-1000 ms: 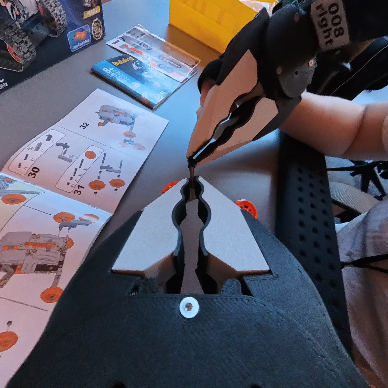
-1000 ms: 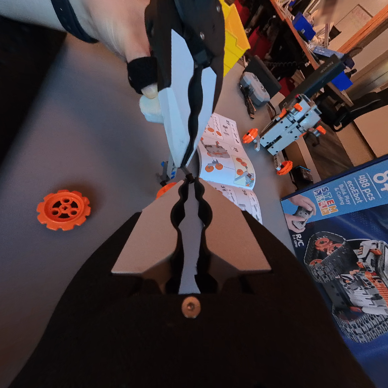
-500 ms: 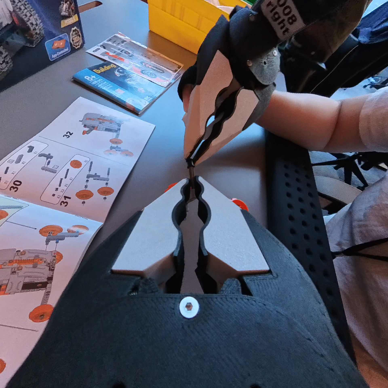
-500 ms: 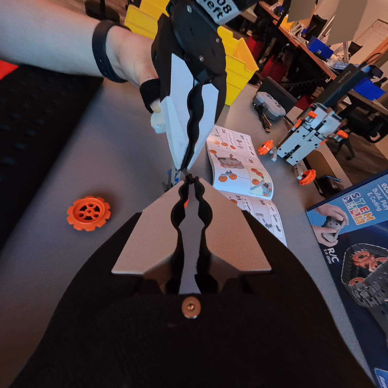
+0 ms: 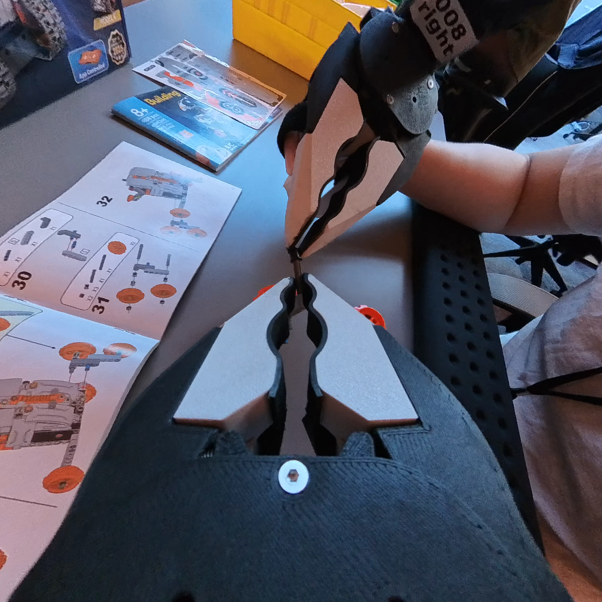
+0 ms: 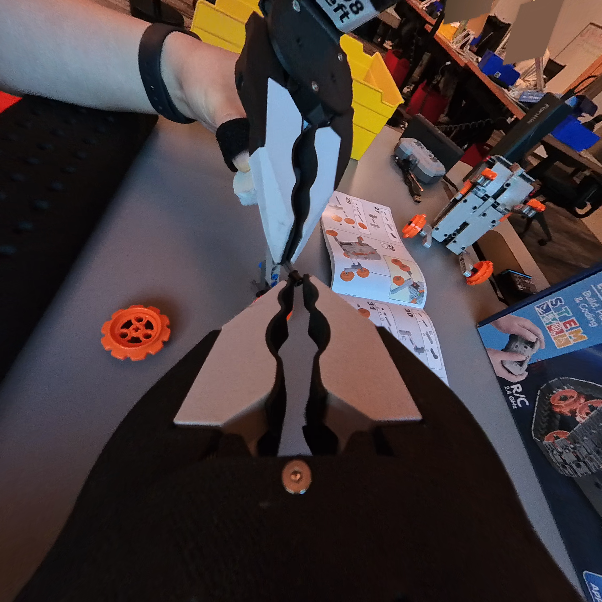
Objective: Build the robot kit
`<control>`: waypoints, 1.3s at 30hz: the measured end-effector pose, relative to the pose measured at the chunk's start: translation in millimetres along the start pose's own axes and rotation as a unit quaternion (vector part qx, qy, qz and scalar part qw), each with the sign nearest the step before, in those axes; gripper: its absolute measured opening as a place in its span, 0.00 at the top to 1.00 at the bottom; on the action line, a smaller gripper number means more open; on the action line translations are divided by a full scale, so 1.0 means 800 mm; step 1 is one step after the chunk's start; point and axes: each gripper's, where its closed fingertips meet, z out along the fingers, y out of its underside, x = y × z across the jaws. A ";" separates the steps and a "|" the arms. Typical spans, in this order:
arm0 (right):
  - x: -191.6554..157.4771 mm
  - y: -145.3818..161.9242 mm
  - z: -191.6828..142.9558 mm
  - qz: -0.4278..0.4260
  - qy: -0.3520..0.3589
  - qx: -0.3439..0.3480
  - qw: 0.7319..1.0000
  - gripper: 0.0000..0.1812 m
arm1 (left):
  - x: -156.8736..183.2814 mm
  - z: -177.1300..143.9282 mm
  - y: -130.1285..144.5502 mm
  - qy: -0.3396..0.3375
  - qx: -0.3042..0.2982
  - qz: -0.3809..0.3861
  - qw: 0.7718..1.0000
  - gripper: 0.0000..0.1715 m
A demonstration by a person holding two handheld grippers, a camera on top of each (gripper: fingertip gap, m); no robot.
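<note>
My left gripper and right gripper meet tip to tip above the grey table. A thin black axle spans the short gap between them. The right gripper is shut on the axle's far end, coming down from the upper right. The left gripper is shut on a small grey beam with blue pins, which hangs beside its tips, and the axle sticks out of it. How the axle joins the beam is hidden by the fingers.
An orange gear wheel lies on the table, and other orange parts lie under the grippers. Also in view: an open instruction booklet, a blue booklet, a yellow bin, a kit box, a partly built grey model and a black perforated mat. My left and right fingertips are right by each other.
Both grippers stay shut and joined at the axle. The pair has shifted slightly over the table and the right gripper has tilted more upright.
</note>
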 end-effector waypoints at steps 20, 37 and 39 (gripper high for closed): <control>0.014 0.013 0.014 0.015 0.057 -0.030 0.998 0.98 | -0.021 -0.004 -0.002 -0.043 0.014 -0.022 0.999 1.00; 0.010 0.019 0.020 -0.057 0.080 -0.089 0.991 0.98 | -0.023 -0.003 0.007 -0.055 -0.010 -0.024 0.998 1.00; 0.010 0.019 0.021 -0.068 0.083 -0.095 0.990 0.98 | -0.023 -0.003 0.007 -0.057 -0.012 -0.022 0.998 1.00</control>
